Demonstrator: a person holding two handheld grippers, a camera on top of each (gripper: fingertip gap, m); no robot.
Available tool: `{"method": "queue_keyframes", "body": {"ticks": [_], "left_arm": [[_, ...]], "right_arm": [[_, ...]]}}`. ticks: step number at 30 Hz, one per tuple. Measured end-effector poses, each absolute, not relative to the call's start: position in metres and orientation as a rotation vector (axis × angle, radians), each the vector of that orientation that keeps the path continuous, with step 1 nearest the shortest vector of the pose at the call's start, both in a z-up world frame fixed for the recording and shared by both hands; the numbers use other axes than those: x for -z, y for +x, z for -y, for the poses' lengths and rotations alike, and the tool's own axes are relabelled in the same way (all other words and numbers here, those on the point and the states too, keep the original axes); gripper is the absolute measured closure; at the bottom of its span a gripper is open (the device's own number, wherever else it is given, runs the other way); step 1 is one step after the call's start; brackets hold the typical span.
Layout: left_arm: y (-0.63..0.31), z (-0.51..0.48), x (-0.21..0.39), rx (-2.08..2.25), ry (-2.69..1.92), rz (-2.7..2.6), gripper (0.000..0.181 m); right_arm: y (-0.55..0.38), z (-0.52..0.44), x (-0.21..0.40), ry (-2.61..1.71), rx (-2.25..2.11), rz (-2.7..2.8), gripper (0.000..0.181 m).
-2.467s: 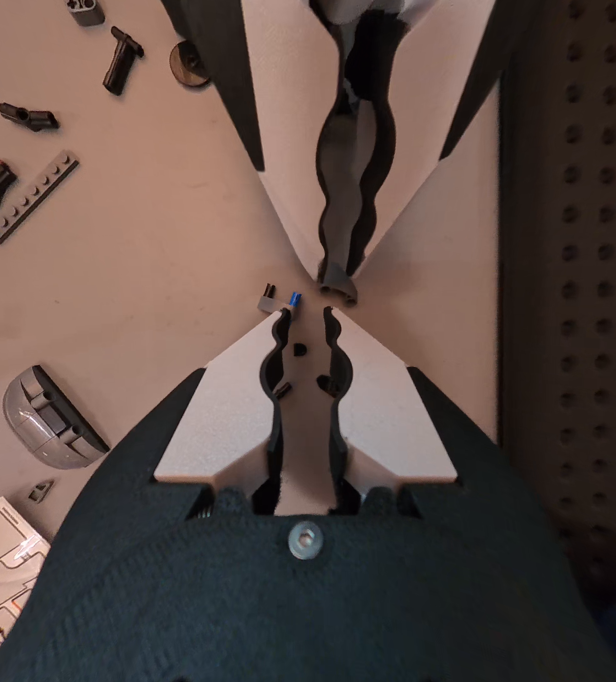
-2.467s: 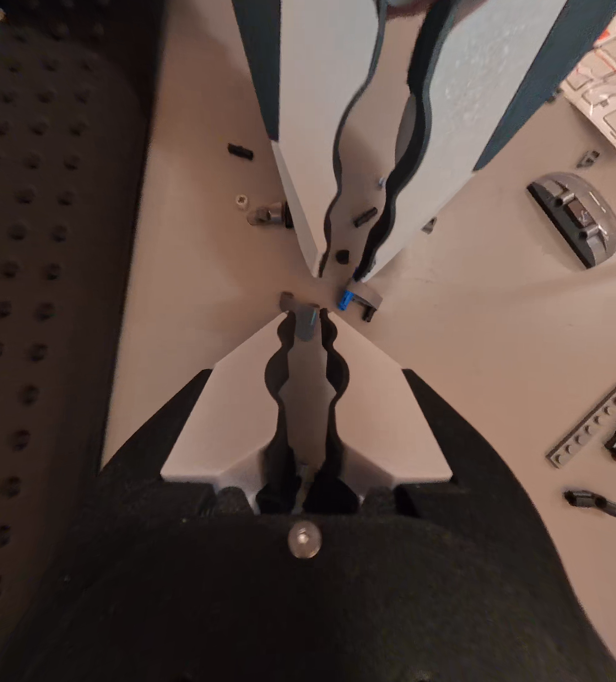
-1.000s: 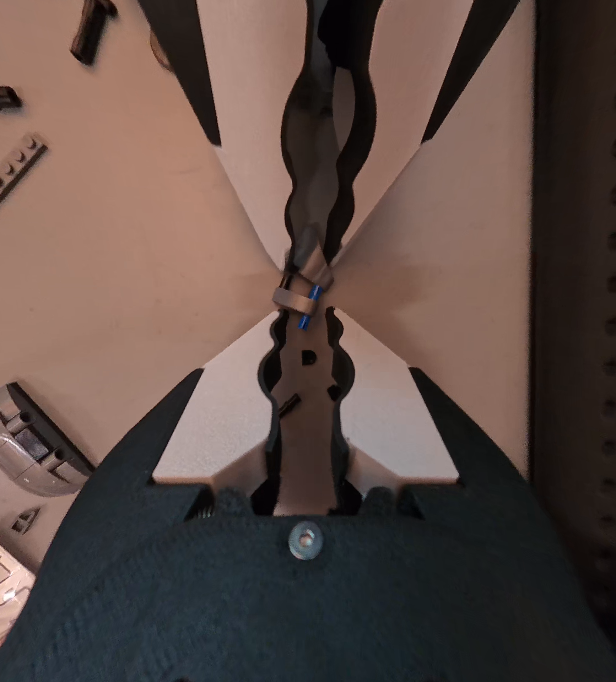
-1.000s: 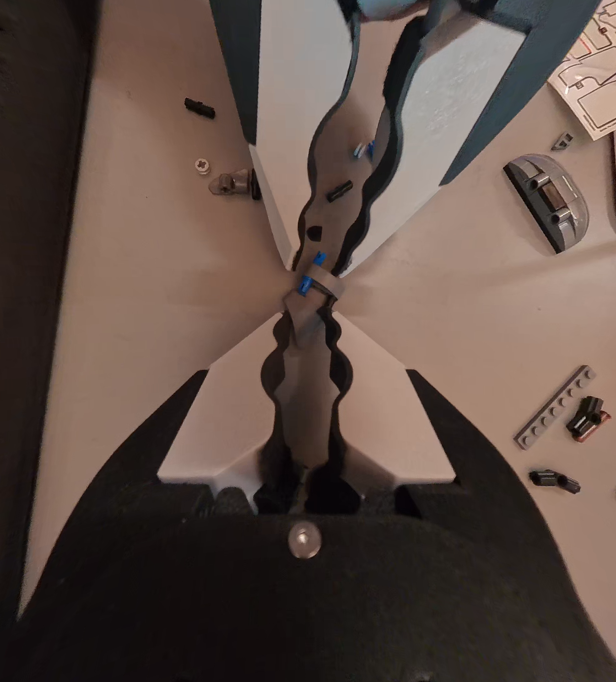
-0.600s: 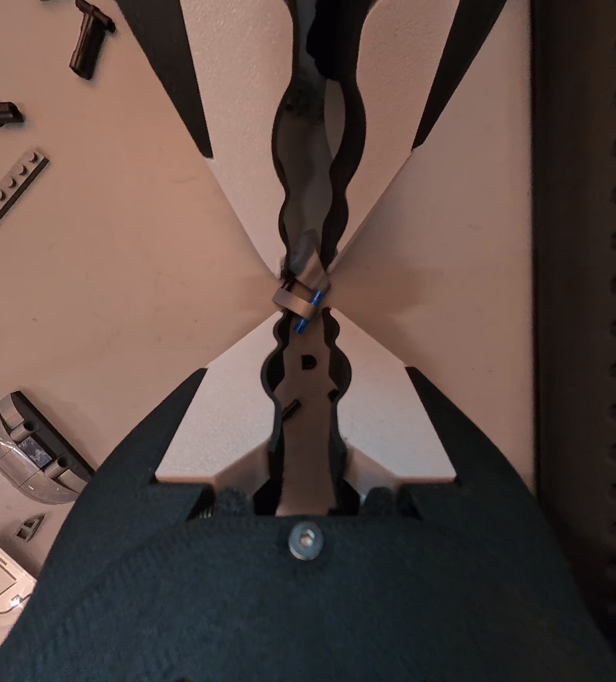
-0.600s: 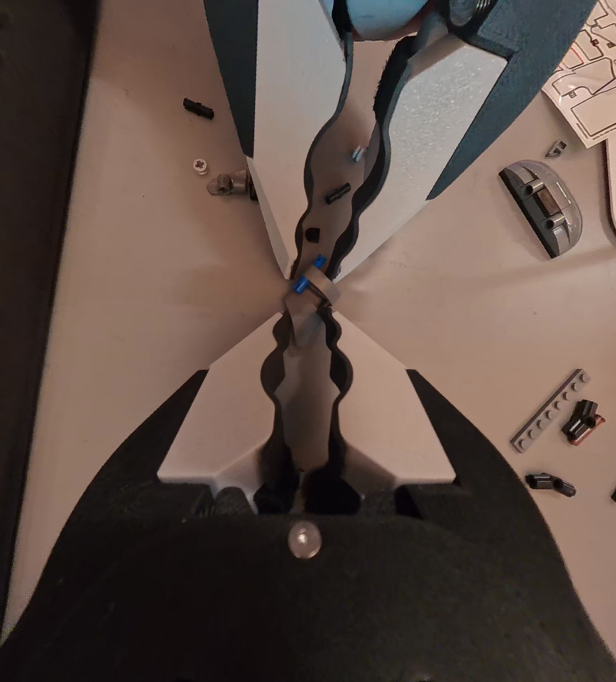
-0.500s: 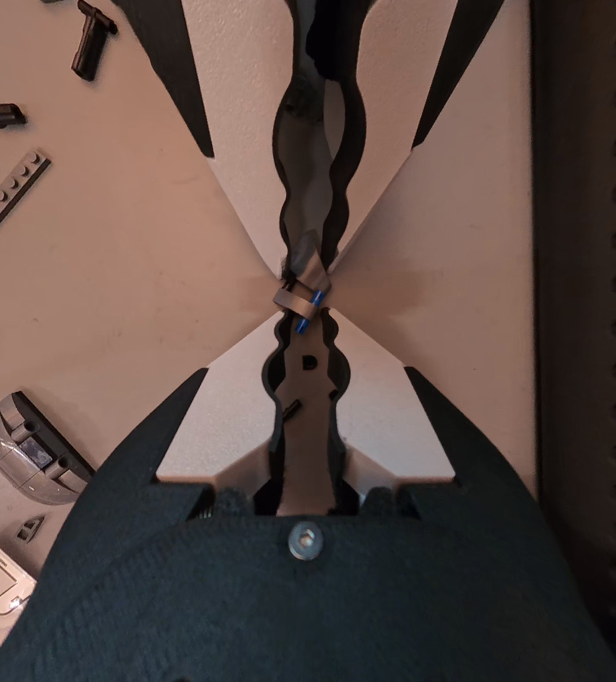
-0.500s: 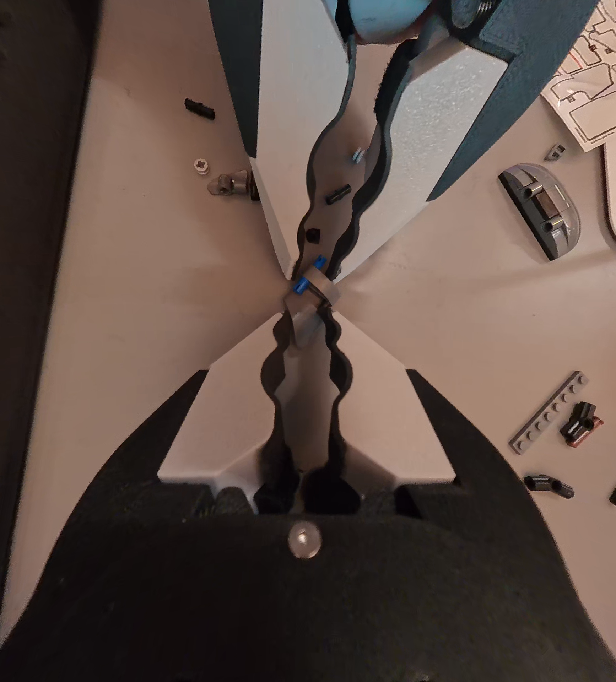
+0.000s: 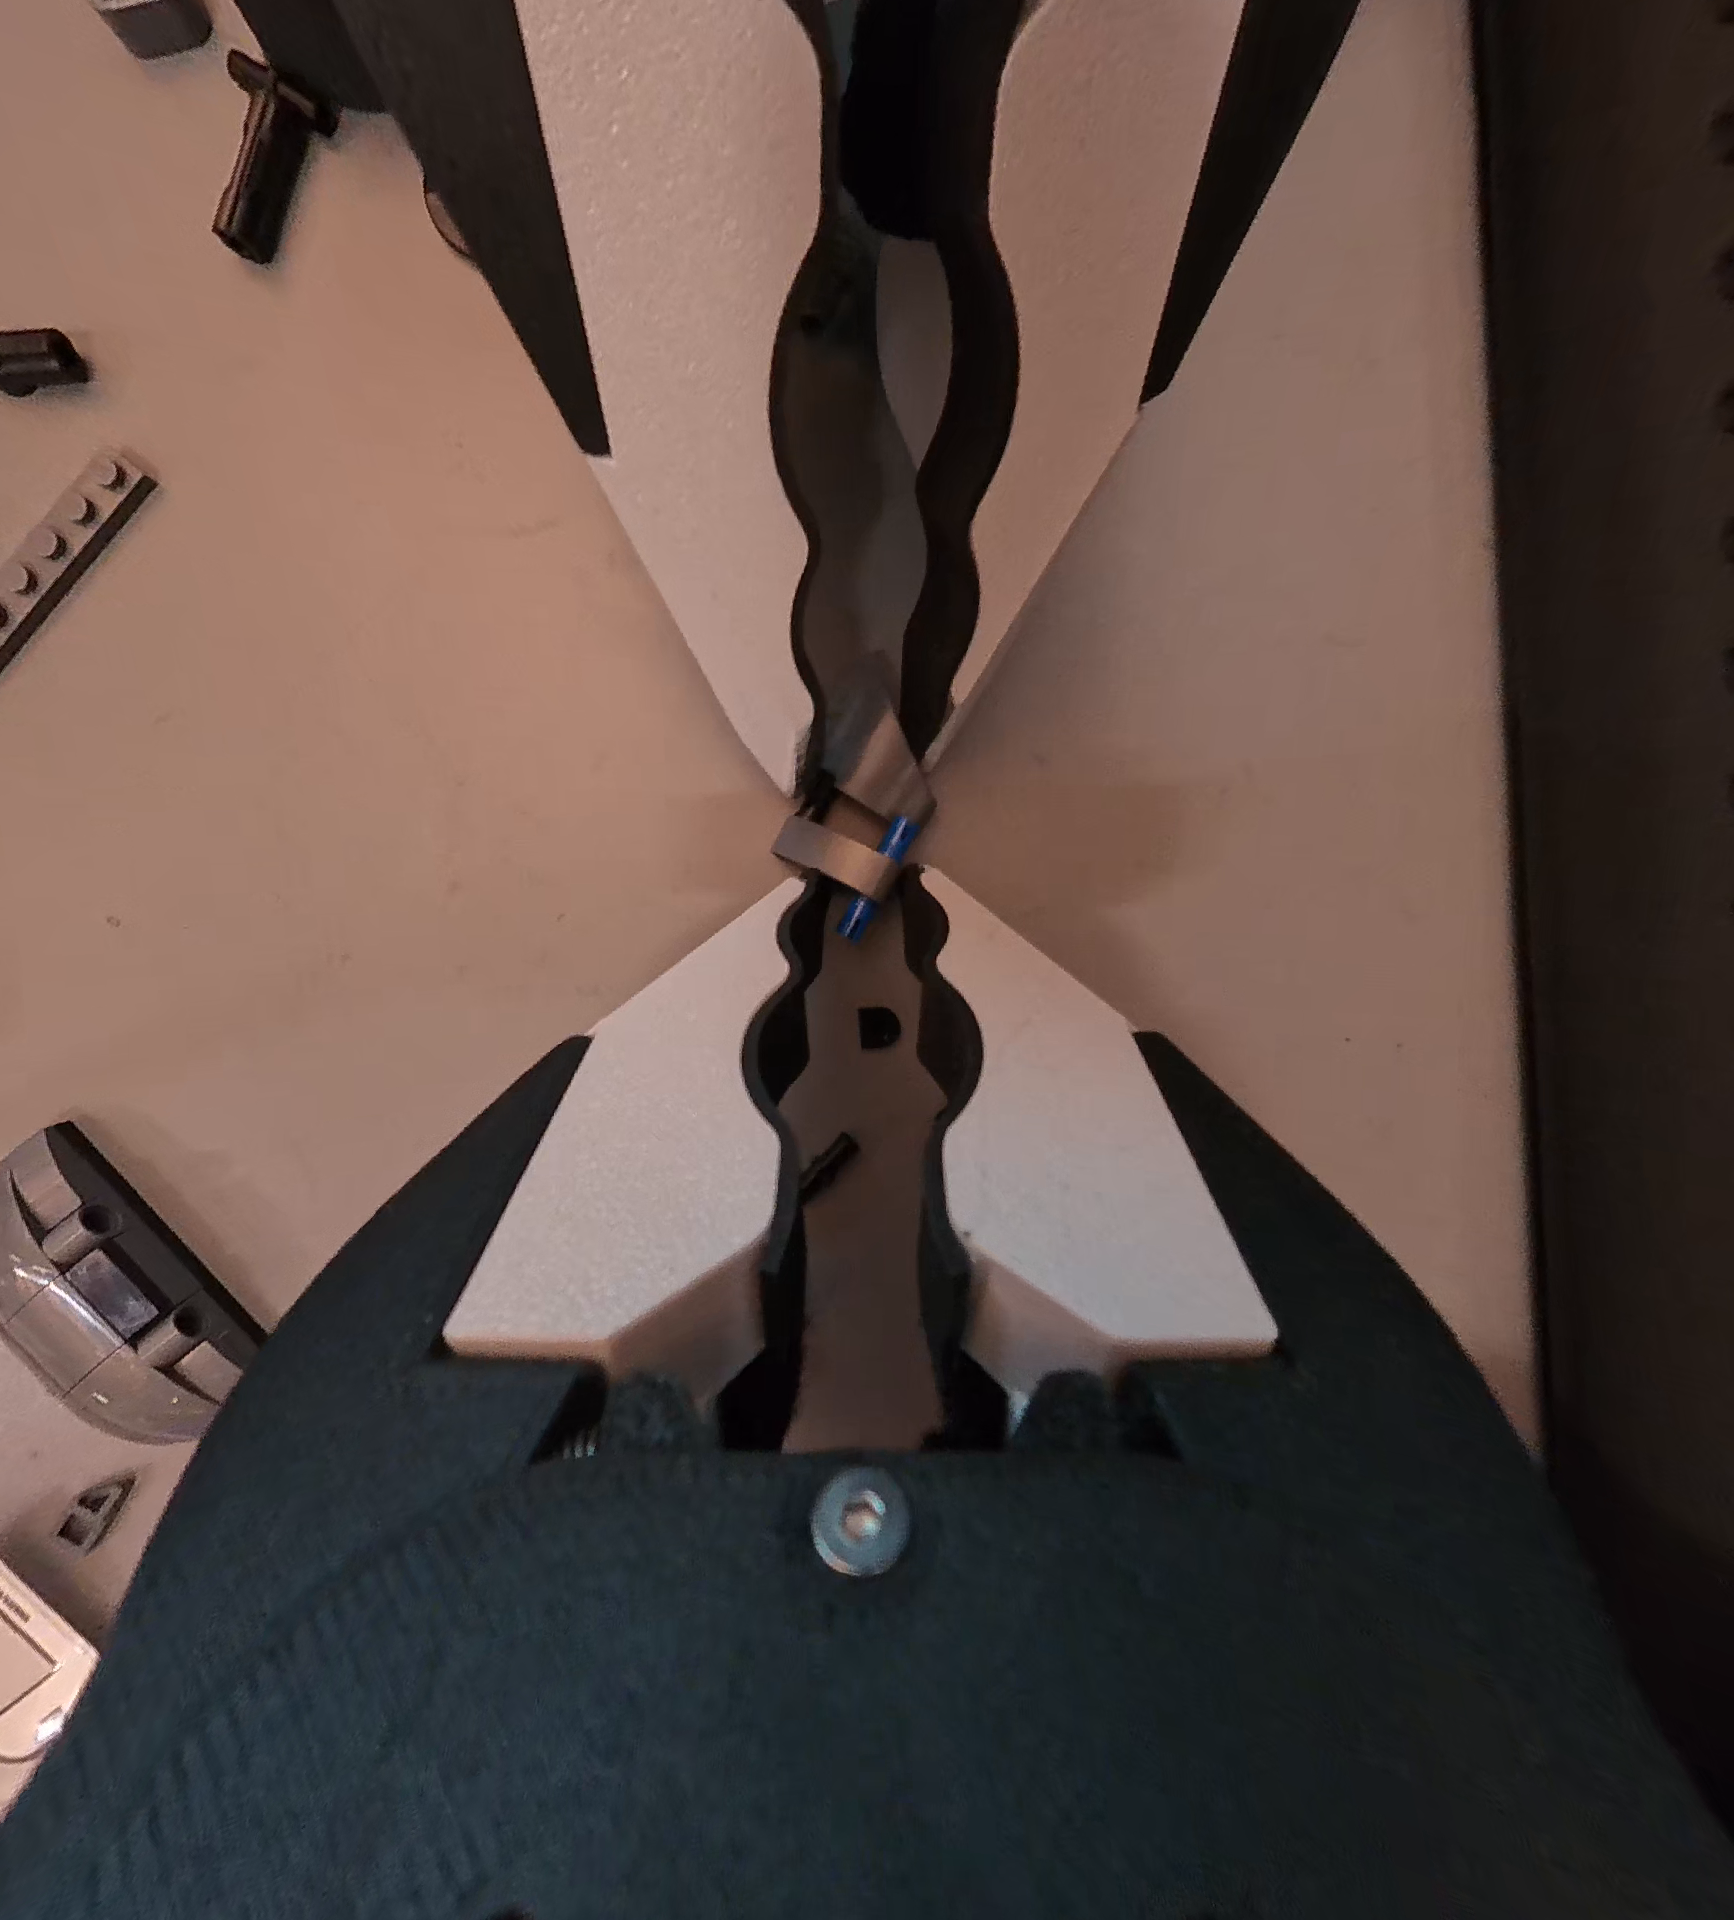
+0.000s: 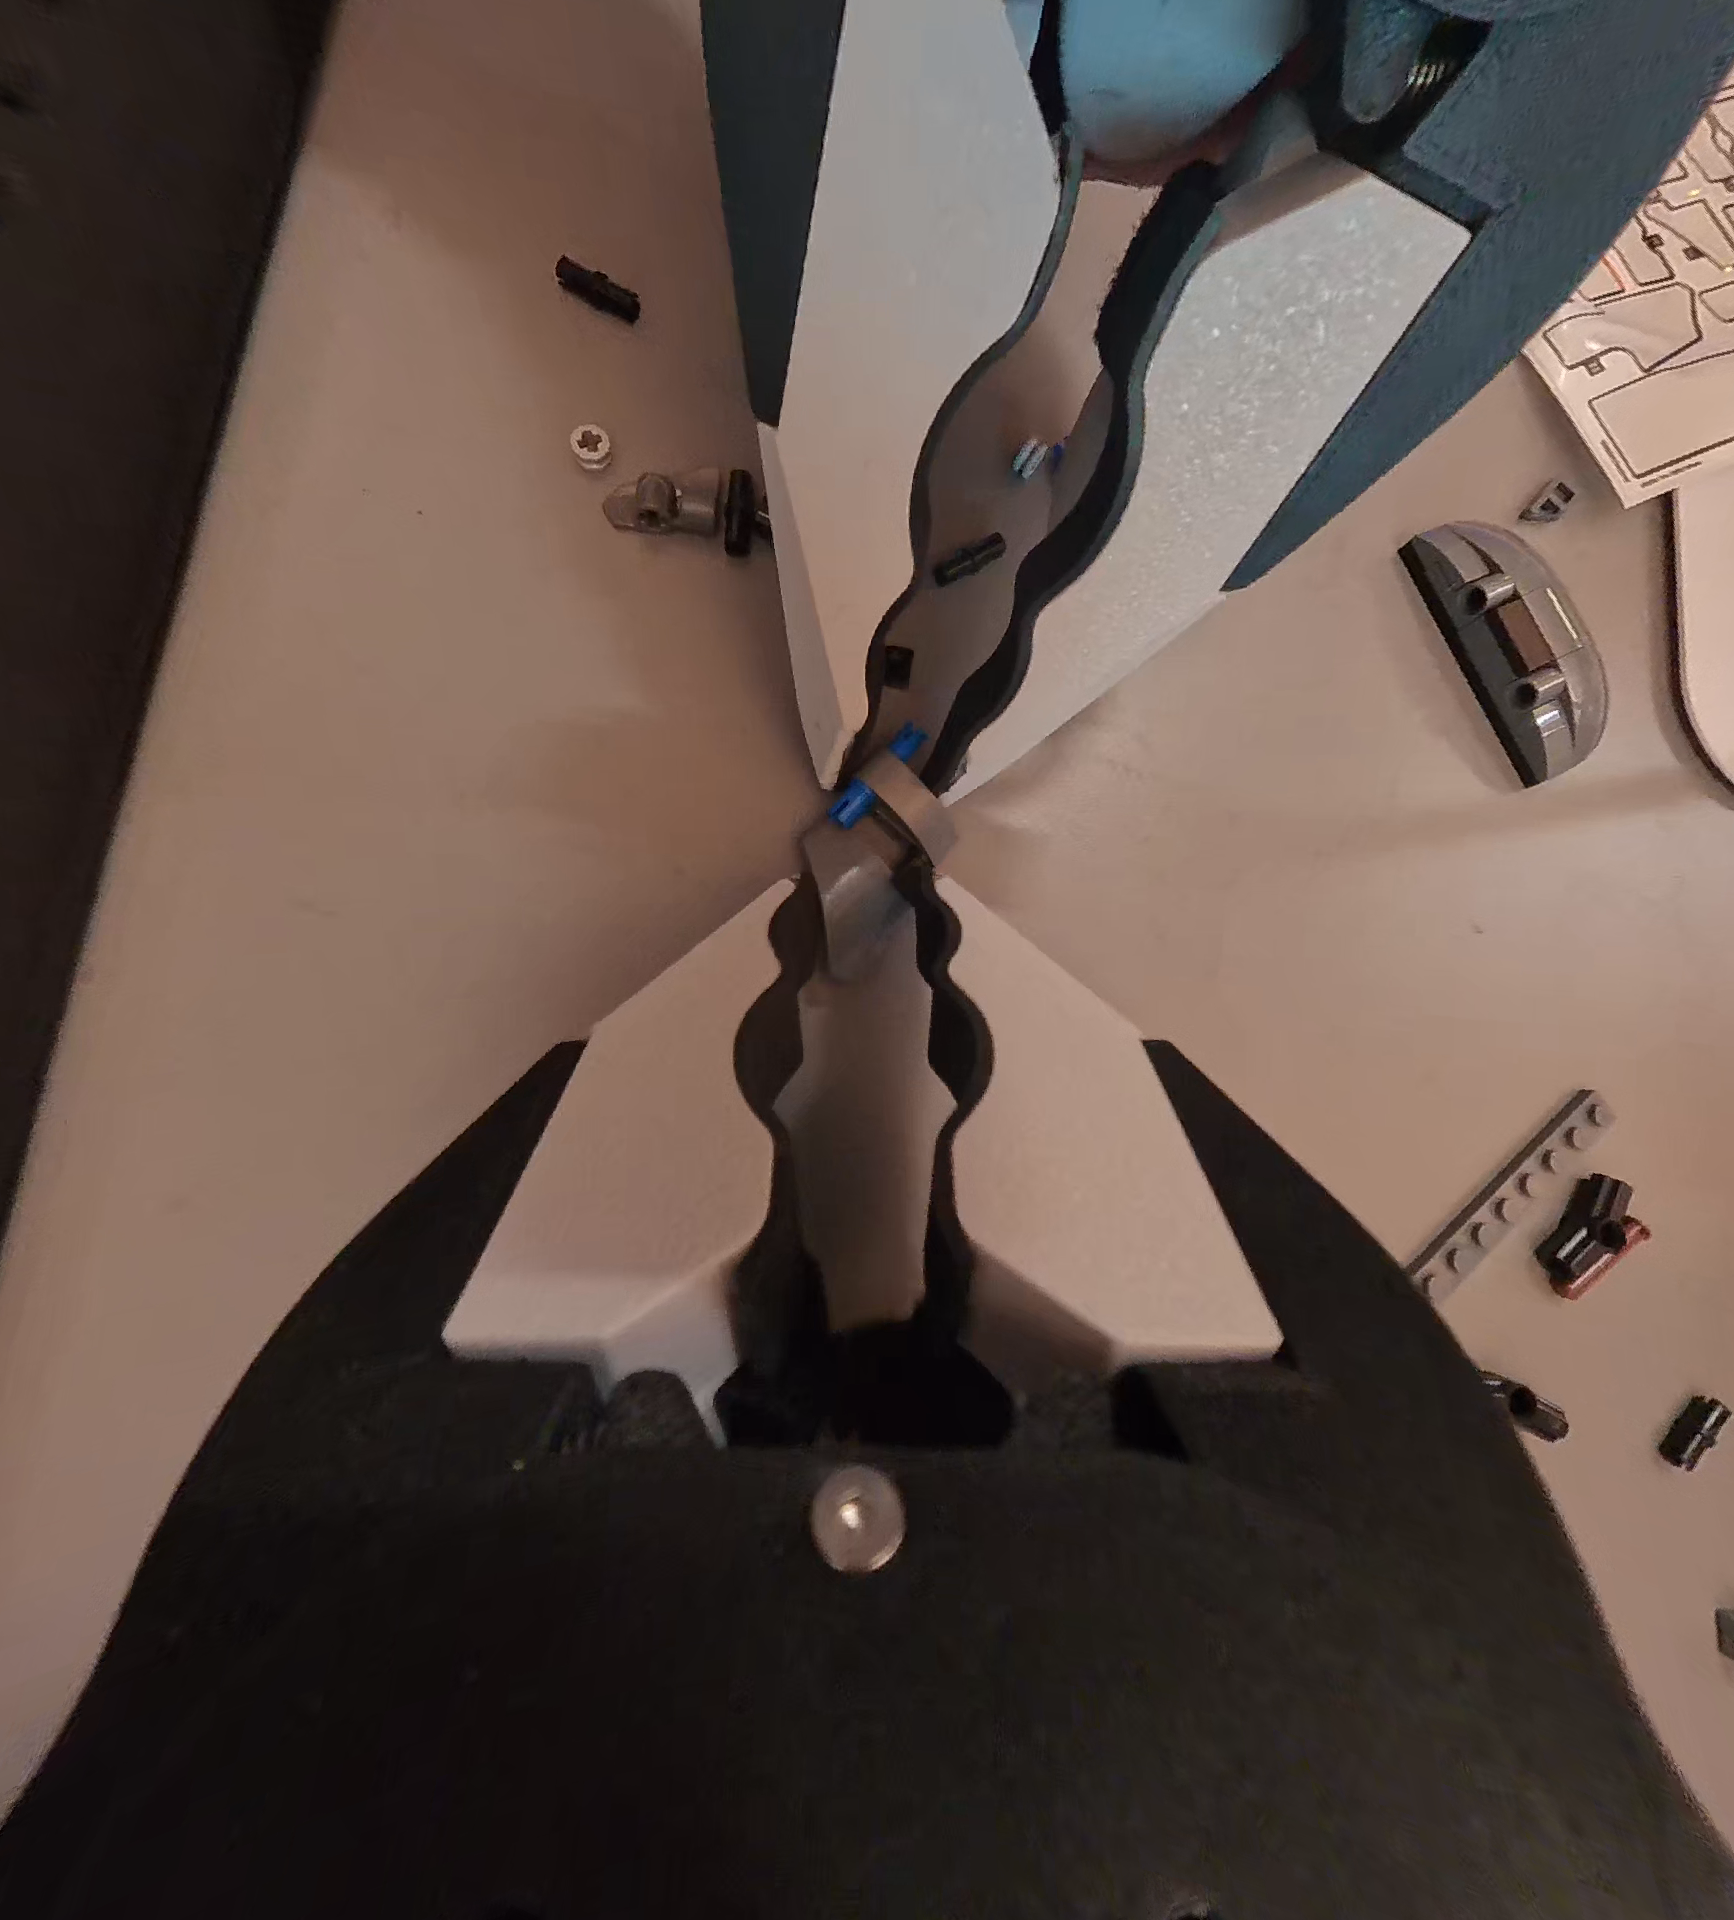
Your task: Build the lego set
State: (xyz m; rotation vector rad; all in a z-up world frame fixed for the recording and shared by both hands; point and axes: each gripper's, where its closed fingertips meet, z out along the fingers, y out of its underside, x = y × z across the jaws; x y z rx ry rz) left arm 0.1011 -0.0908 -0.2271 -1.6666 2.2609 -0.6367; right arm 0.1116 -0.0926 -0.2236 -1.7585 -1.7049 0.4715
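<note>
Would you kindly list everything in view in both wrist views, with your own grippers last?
grey connector pieces: two, grey, meeting between the gripper tips
blue pin: one, through the connector pieces
studded plate: one, grey, right side
curved shell piece: one, grey and black, upper right
small pins and connectors: several, black, scattered
round stud: one, white, upper left
sticker sheet: one, white, top right
table: one, beige
left gripper: shut on one connector piece
right gripper: shut on the other

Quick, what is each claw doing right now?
Left gripper: shut on the grey piece with the blue pin.
Right gripper: shut on the other grey piece.
</note>
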Motion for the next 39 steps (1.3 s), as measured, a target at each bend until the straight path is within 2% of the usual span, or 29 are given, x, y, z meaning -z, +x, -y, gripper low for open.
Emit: {"method": "queue_keyframes", "body": {"ticks": [20, 32, 39], "left_arm": [[0.105, 0.092, 0.227, 0.654, -1.616, -2.272, 0.172], [0.105, 0.091, 0.228, 0.657, -1.624, -2.262, 0.172], [0.105, 0.091, 0.228, 0.656, -1.621, -2.262, 0.172]], "right_arm": [[0.114, 0.092, 0.224, -1.629, -0.434, 1.783, 0.171], [0.121, 0.091, 0.215, -1.647, -0.412, 1.757, 0.164], [0.124, 0.093, 0.218, -1.668, -0.407, 1.773, 0.170]]}}
